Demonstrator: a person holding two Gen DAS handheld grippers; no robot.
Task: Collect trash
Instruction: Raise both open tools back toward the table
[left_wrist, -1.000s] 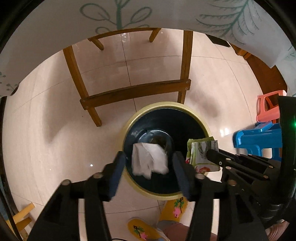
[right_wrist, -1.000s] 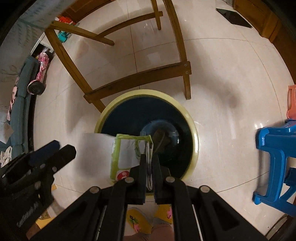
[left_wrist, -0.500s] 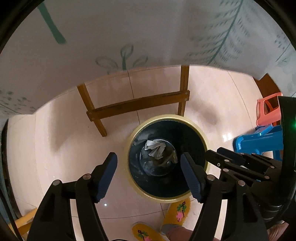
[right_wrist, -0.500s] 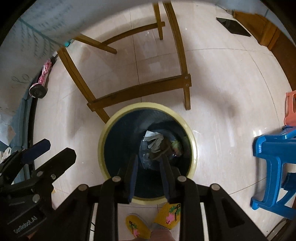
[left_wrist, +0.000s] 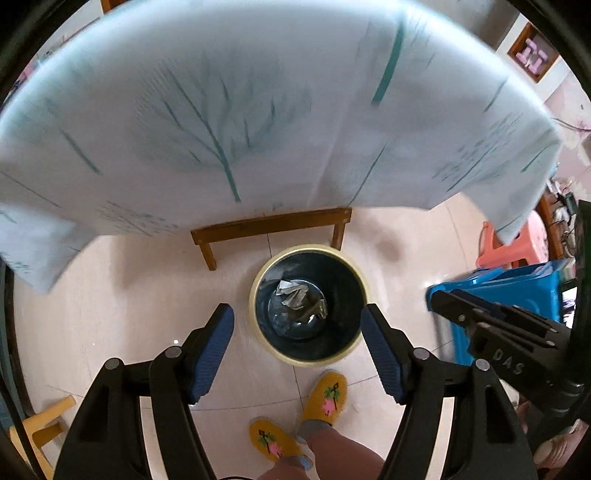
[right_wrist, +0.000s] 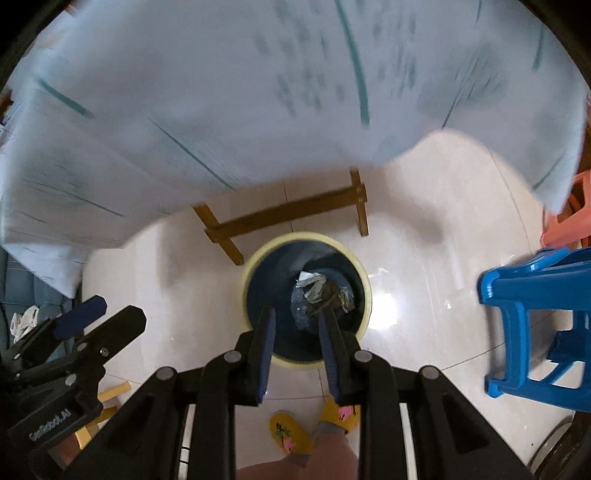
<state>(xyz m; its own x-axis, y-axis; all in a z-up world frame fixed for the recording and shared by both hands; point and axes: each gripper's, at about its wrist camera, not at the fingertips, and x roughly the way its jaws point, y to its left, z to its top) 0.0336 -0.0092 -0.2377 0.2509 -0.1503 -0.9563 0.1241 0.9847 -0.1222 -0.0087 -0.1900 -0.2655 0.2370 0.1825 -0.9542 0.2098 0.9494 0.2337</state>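
Tablecloth (left_wrist: 258, 110): pale, printed with green leaf sprigs, blurred, filling the upper part of both views and overhanging a wooden table frame (left_wrist: 271, 225). Floor (left_wrist: 129, 295): glossy cream tile. Stools: blue plastic stool (right_wrist: 535, 321) and a coral one (left_wrist: 506, 247), both well apart from the bin on its right. Waste bin (left_wrist: 309, 254): round, dark inside, pale yellow rim, standing on the floor just in front of the table frame and directly below both tools. Left gripper (left_wrist: 297, 354): blue-padded, jaws spread wide, nothing between them. Right gripper (right_wrist: 295, 343): jaws parted to a narrower gap, likewise empty. Slippers (left_wrist: 325, 395): yellow, the wearer's feet just beside the bin. Trash (left_wrist: 295, 295): crumpled whitish paper, a greenish printed wrapper scrap and clear film, lying loose at the bottom of the bin, light and floppy by appearance. Judgement: both drops look complete; the step in hand is seeking further litter. Advised handling: lift both tools above the cloth's hanging hem before moving over the table, keep the jaws parted, and take flimsy pieces by a fold so they do not slip.
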